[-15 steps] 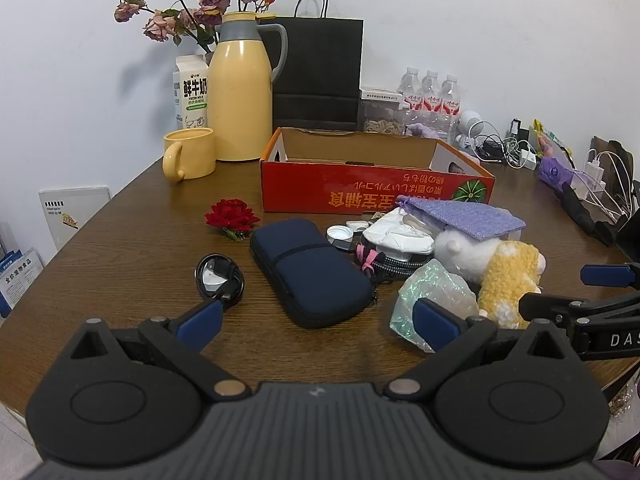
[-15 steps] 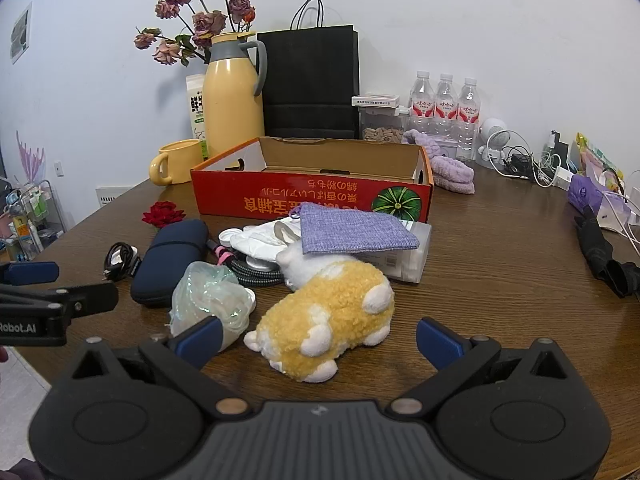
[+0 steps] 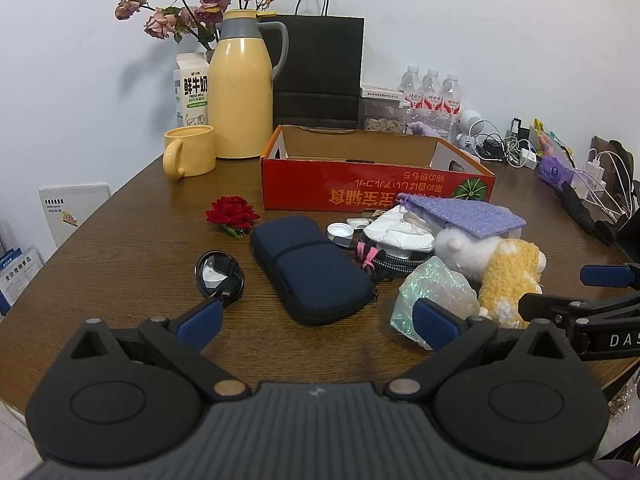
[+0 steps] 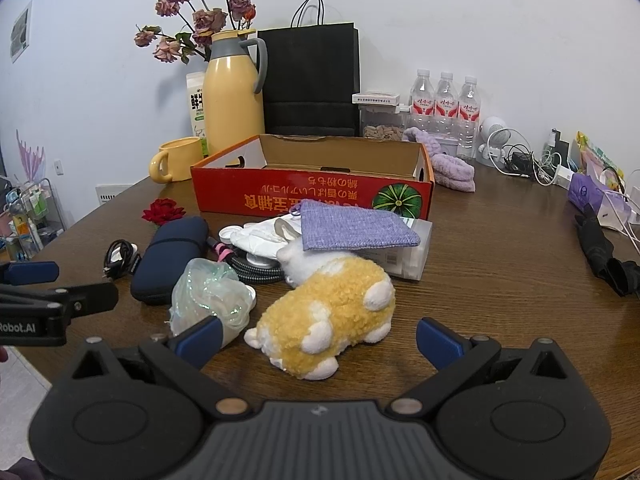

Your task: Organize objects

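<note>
An open red cardboard box stands mid-table. In front of it lies a pile: a navy zip case, a yellow and white plush toy, a crumpled clear bag, a purple cloth pouch, white items, a coiled black cable and a red rose. My left gripper is open just short of the navy case. My right gripper is open just short of the plush toy. Both hold nothing.
A yellow jug, yellow mug, milk carton, dried flowers and a black paper bag stand at the back. Water bottles, chargers and cables crowd the far right. A folded black umbrella lies at the right edge.
</note>
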Motion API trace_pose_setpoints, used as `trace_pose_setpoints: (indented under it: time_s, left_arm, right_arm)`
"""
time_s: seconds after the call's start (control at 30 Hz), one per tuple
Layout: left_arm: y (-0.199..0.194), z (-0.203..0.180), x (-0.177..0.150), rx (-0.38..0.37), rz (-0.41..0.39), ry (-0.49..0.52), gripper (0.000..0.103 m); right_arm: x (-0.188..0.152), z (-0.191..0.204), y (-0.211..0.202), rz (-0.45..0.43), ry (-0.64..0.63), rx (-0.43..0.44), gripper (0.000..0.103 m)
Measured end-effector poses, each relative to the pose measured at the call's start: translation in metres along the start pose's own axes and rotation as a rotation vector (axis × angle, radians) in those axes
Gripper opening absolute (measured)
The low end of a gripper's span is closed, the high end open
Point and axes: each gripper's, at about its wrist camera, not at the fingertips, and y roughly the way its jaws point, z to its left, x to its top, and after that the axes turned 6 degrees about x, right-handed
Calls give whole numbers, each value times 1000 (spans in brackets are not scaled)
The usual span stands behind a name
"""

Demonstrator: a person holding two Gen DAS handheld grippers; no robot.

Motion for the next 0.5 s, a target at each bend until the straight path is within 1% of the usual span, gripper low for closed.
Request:
trace_pose_setpoints:
  time_s: [0.5]
  left_arm:
    - [0,0,0,-1,1,0,103]
  right_arm:
    - [-1,1,0,0,-1,-1,103]
